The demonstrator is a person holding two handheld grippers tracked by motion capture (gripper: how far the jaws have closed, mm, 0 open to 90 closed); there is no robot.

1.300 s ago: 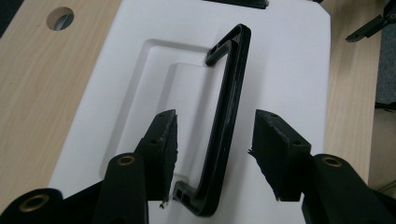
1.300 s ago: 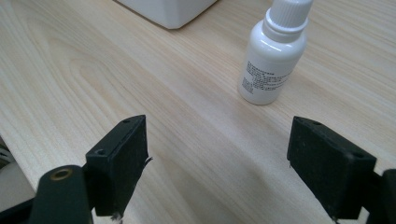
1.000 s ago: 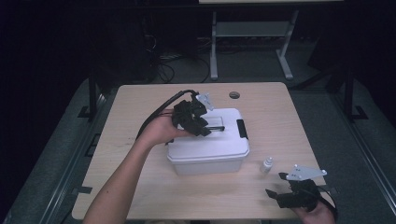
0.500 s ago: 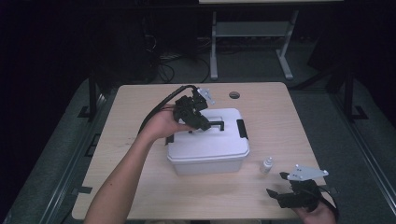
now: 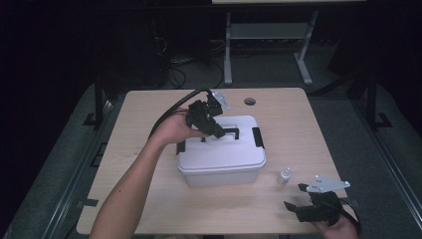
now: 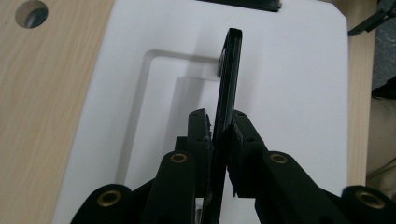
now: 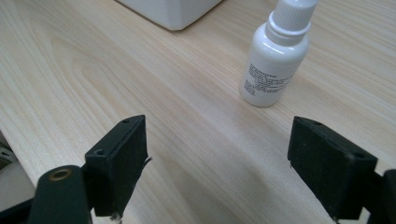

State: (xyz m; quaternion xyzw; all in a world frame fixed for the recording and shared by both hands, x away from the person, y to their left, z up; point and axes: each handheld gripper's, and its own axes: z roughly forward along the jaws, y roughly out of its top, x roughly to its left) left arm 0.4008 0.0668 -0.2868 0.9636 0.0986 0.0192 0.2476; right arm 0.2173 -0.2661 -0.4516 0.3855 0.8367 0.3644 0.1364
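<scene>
Black handle [image 6: 229, 84] of the white storage box [image 5: 221, 159] is pinched between the just-closed left gripper [image 6: 219, 135]; lifting remains, while the right gripper [image 7: 219, 163] waits wide open.

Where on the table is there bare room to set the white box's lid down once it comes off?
Bare wood lies left of the white box, along the table edge, and behind it around the round hole. The right front is crowded: the small bottle stands there, with the right hand-held gripper close by.
</scene>
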